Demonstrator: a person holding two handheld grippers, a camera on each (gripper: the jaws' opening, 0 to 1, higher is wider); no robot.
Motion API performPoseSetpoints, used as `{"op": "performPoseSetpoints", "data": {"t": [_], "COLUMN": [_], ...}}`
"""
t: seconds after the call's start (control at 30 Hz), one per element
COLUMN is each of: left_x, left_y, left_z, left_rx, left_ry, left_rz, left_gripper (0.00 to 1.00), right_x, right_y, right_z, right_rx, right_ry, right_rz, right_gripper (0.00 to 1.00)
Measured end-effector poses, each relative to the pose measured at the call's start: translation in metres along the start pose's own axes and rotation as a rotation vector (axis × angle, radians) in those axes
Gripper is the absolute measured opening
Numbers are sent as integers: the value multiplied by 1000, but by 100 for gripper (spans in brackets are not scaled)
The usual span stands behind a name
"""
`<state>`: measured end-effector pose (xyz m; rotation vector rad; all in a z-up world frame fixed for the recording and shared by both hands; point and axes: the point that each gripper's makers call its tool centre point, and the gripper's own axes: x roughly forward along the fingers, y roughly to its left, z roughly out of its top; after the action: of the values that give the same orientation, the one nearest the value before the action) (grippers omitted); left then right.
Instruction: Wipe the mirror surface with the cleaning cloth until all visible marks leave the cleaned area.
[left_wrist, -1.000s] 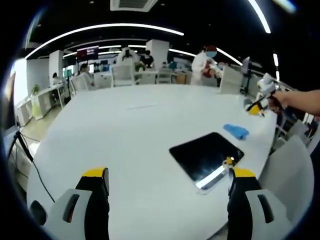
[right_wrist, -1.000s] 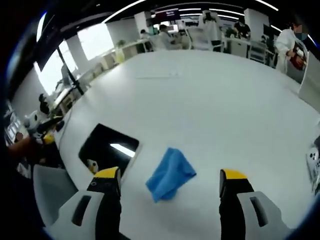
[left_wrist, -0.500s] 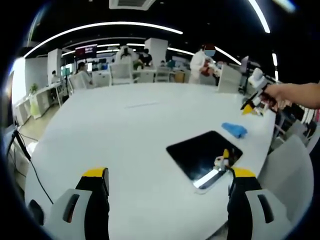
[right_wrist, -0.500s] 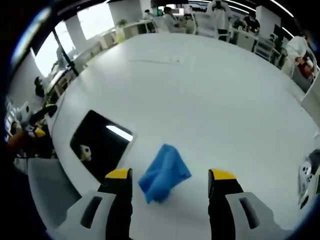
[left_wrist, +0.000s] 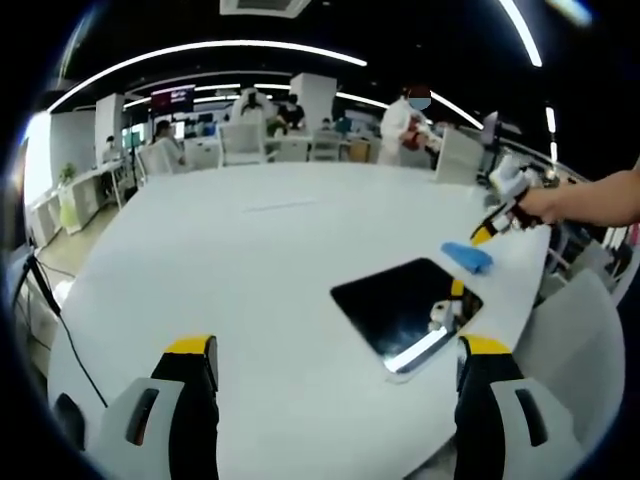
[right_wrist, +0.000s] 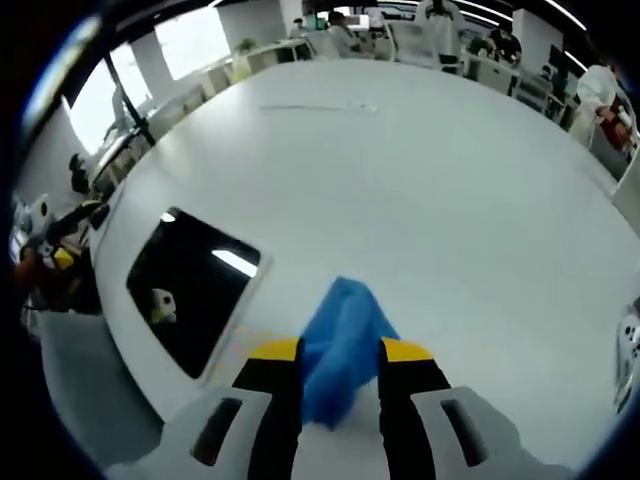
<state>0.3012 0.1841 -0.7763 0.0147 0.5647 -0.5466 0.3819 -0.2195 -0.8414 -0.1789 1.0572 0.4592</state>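
Note:
A dark rectangular mirror (left_wrist: 400, 308) lies flat near the right edge of the white table (left_wrist: 220, 260); a small white and yellow reflection shows in it. Just beyond it lies the blue cleaning cloth (left_wrist: 468, 256), with my right gripper (left_wrist: 479, 238) down on it, held by a person's hand. In the right gripper view the jaws of my right gripper (right_wrist: 340, 350) have drawn in against the blue cloth (right_wrist: 345, 315), with the mirror (right_wrist: 190, 288) to their left. My left gripper (left_wrist: 337, 348) stands open over the table's near edge with nothing between its jaws, short of the mirror.
Grey chairs (left_wrist: 580, 330) stand along the table's right side. A person in a white coat (left_wrist: 405, 125) and others sit or stand among desks at the back. A thin strip (left_wrist: 285, 208) lies mid-table. A white device (right_wrist: 628, 345) sits at the right edge.
My right gripper has dropped onto the blue cloth and its jaws have drawn together around it. The left gripper has stayed open and nearly still.

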Motion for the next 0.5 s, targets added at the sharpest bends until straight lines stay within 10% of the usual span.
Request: {"op": "performPoseSetpoints", "data": {"t": [0.5], "left_x": [3], "left_y": [1], "left_z": [0], "left_rx": [4], "left_ry": [16], "left_rz": [-5], "left_gripper": [100], "right_x": [31], "right_y": [-6], "right_z": [-5], "right_rx": [57], "right_ry": [1], "right_rz": [-27], "right_gripper": [12]}}
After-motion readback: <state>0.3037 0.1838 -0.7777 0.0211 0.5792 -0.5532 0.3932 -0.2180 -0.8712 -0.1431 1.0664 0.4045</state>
